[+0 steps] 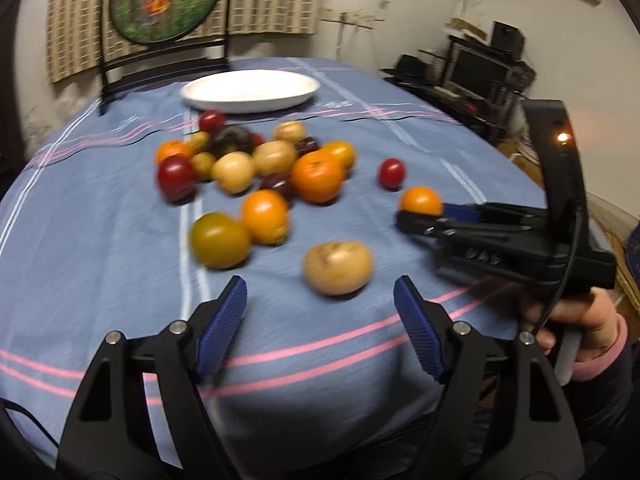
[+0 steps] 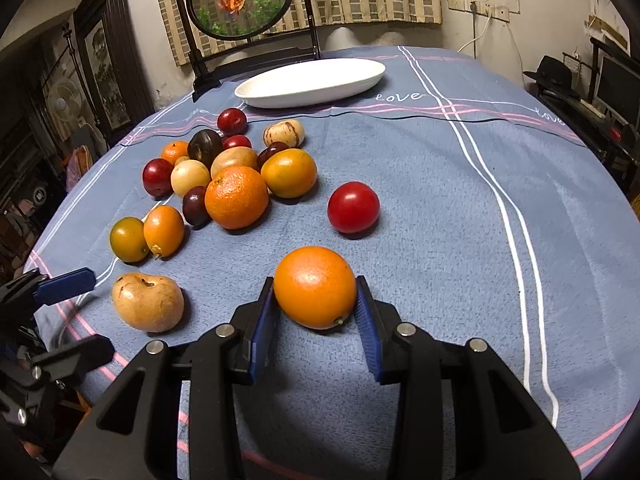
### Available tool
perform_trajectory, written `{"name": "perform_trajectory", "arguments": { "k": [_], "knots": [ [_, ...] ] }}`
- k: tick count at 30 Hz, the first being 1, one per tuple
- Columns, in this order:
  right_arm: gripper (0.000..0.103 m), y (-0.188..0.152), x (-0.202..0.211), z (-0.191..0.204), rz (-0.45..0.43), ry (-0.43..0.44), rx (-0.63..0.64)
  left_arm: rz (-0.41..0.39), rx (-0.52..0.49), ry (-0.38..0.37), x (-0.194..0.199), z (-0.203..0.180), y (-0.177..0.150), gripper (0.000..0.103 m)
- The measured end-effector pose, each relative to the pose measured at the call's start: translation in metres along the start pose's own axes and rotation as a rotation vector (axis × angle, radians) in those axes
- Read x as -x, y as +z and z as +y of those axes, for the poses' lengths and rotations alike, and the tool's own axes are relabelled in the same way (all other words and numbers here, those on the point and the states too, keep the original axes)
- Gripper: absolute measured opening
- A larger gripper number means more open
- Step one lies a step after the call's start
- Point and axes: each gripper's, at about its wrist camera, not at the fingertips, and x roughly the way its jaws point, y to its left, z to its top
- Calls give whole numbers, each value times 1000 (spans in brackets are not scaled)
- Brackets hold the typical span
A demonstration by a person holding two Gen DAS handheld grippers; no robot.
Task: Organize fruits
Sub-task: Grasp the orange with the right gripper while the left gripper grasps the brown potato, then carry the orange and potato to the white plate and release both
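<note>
small orange between the right jaws, fruit heap beyond

the small orange [image 2: 315, 286], round and smooth with a faint sheen and a tiny green stem nub, sits on the counter [image 2: 440, 220] at the near right of the spread. the right gripper [image 2: 316, 304] has its ribbed blue pads [image 2: 370, 320] on either side of it, both pressed to the skin, so the jaws are clamped on the orange. from the left wrist view the same orange [image 1: 421, 200] shows at the tip of the right gripper [image 1: 424, 216], well apart from the heap.

just beyond it lies a glossy red tomato [image 2: 353, 207], alone. to its left is the heap: a large dimpled orange [image 2: 236, 197], a smooth yellow-orange fruit [image 2: 289, 173], dark plums, pale tan rounds and small reds, all touching or nearly so. nearer the camera, a green-yellow fruit [image 2: 129, 239] touches an oval orange kumquat-like fruit [image 2: 164, 231]. a lumpy tan fruit [image 2: 148, 302] with a dented top lies alone at the near left.

the left gripper [image 1: 320, 312] hovers with its jaws wide apart and nothing between them, the tan fruit [image 1: 338, 267] just ahead of them.

a shallow white oval dish [image 2: 310, 82] rests at the far end of the counter, on a blue woven cloth [image 2: 460, 272] with white and pink stripes.
</note>
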Motion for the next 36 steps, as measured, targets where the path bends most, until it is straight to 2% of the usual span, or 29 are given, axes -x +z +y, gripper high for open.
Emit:
{"name": "perform_trajectory", "arguments": {
  "k": [2, 7, 14, 16, 18, 25, 30, 34, 36],
  "knots": [
    [39, 0, 1, -2, -1, 15, -12, 2, -2, -20, -6, -3, 6, 75],
    [39, 0, 1, -4, -5, 35, -18, 62, -1, -44, -27, -1, 13, 56],
    [39, 0, 0, -2, -5, 39, -11, 111, 30, -85, -41, 2, 15, 55],
    [39, 0, 0, -2, -5, 37, -8, 122, 27, -79, -44, 2, 14, 50],
    [39, 0, 0, -2, -5, 37, -7, 122, 24, -70, -45, 2, 14, 45],
    [39, 0, 1, 1, 1, 19, 6, 115, 35, -102, -38, 7, 17, 44],
    [39, 24, 12, -4, -20, 137, -40, 57, 53, -142, -21, 28, 48, 44],
    [39, 70, 16, 2, -87, 144, -1, 4, 67, -130, -16, 57, 99, 44],
    [39, 101, 7, 4, -117, 126, 16, -25, 52, -86, -22, 71, 130, 44]
  ]
}}
